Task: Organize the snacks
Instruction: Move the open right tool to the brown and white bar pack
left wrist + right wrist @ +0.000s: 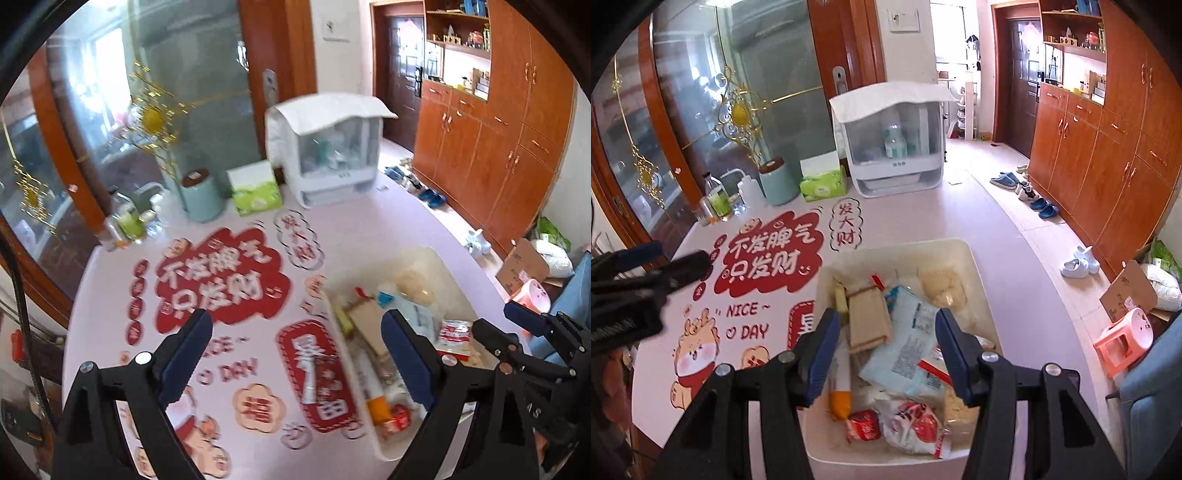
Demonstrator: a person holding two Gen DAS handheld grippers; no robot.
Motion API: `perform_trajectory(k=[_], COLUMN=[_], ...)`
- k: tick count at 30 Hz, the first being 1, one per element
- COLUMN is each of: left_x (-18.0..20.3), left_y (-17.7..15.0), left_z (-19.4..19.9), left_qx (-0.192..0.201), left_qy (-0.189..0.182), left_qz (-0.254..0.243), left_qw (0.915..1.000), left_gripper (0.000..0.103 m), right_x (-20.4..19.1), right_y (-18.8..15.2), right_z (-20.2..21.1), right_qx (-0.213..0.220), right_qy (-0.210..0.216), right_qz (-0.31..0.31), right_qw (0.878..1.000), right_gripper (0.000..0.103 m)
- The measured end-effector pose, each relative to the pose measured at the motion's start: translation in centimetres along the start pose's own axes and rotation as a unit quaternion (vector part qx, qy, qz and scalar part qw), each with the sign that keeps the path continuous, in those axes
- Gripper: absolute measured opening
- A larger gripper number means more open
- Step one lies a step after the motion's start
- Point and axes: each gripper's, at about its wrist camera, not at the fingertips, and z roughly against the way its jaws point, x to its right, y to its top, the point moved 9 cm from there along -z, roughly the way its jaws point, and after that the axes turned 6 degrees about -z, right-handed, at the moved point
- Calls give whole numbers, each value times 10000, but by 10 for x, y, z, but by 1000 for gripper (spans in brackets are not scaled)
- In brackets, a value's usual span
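Note:
A white bin (897,245) stands at the right edge of the pink printed table (768,354) and holds several snack packets. Among them are a pale blue packet (905,343), a tan cracker pack (868,317), red-and-white bags (912,424) and an orange-tipped tube (840,391). My right gripper (888,317) hovers open over the bin with nothing between its pads. My left gripper (295,325) is wide open above the tablecloth at the bin's (369,269) left rim, empty. Each gripper shows in the other's view: the right gripper (496,319) and the left gripper (681,253).
At the table's far side stand a white hooded appliance (890,147), a green tissue pack (823,186), a mint canister (777,184) and bottles (716,201). Right of the table, on the floor, are a pink stool (1126,339), a cardboard box (1128,291) and shoes (1078,262).

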Motion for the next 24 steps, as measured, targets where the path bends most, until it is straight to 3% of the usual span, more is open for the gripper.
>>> perform_trajectory(k=[8,13,20,24], left_x=[-68,-96,-122,-134], left_y=[13,19,-12,-42], left_z=[35,43,-16,-62], left_qx=[261,649,476,185], left_qy=[183,359,427,102], left_qz=[-198,-591,-1250,-1222], left_qw=[9993,9955,9901,9923], left_gripper=[93,102,102,102], right_x=[-49,-86,-129,-148], right_y=[-13,-21,-48,-71], right_z=[-8,-13,-39,-70], right_qx=[-219,-248,-429,-453], right_qy=[199,172,-85,-335], right_qz=[-74,-64,-379,-688], right_qw=[9995,9995,9983,9960], right_gripper=[54,54,54,55])
